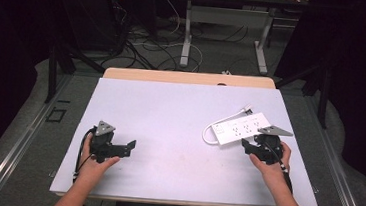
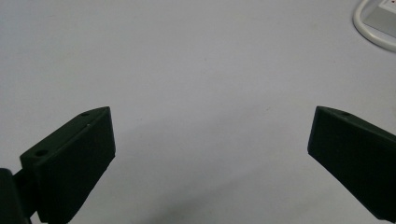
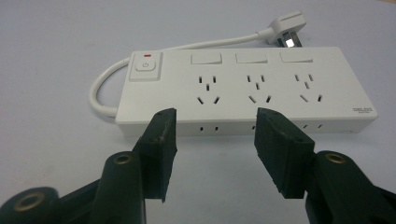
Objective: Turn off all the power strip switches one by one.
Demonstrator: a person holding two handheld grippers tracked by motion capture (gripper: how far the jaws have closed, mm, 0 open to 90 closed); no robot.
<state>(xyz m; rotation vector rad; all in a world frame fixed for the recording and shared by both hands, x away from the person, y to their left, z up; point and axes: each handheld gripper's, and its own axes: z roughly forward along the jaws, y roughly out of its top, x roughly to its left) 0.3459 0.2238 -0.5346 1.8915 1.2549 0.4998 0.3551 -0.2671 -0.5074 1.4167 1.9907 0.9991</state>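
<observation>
A white power strip point(image 1: 241, 129) lies flat on the right side of the white table point(image 1: 170, 112), its cable point(image 1: 209, 134) looped at its left end. In the right gripper view the strip point(image 3: 243, 84) shows three socket groups, a switch with a red light and its plug point(image 3: 287, 25) behind. My right gripper point(image 1: 245, 144) hovers just in front of the strip's near long side, jaws half apart with nothing between them point(image 3: 215, 116). My left gripper point(image 1: 131, 146) rests at the table's left, jaws wide open over bare tabletop point(image 2: 212, 114). The strip's cable point(image 2: 369, 28) curves at the top right there.
The table's wooden far edge point(image 1: 188, 77) borders a floor with tangled cables point(image 1: 141, 44) and the metal legs of another table point(image 1: 186, 38). A person's forearms come in from the near edge.
</observation>
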